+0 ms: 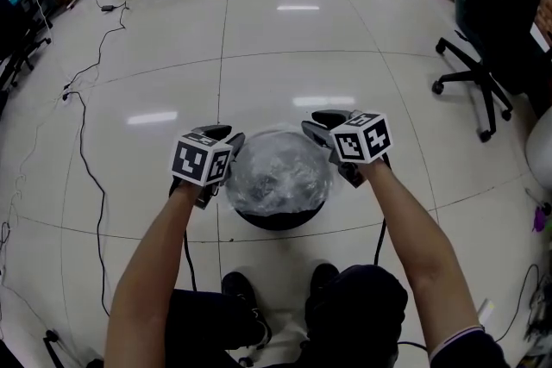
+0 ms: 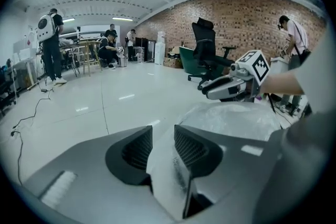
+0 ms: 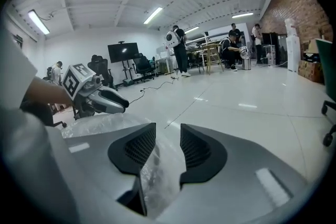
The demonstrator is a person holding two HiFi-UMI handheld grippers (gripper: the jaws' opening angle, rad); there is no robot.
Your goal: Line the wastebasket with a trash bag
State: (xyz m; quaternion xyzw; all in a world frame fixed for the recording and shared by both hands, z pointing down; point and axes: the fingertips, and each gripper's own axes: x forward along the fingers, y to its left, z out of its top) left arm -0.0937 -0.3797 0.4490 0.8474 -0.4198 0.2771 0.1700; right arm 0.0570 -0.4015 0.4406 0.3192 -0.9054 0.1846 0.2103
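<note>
A black round wastebasket point(image 1: 281, 221) stands on the floor in front of the person's feet. A clear trash bag point(image 1: 280, 175) is bunched over its opening. My left gripper point(image 1: 224, 135) is at the bin's left rim, and in the left gripper view the bag film point(image 2: 164, 165) fills the gap and touches both jaws of this gripper point(image 2: 163, 139). My right gripper point(image 1: 323, 125) is at the right rim. In the right gripper view a thin fold of film point(image 3: 153, 176) hangs against one jaw only, and the gripper point(image 3: 168, 144) stands open.
A black office chair point(image 1: 485, 69) stands at the right and a cable point(image 1: 86, 159) runs over the tiled floor at the left. The person's shoes point(image 1: 246, 293) are just behind the bin. Several people and desks point(image 2: 79, 55) are far off.
</note>
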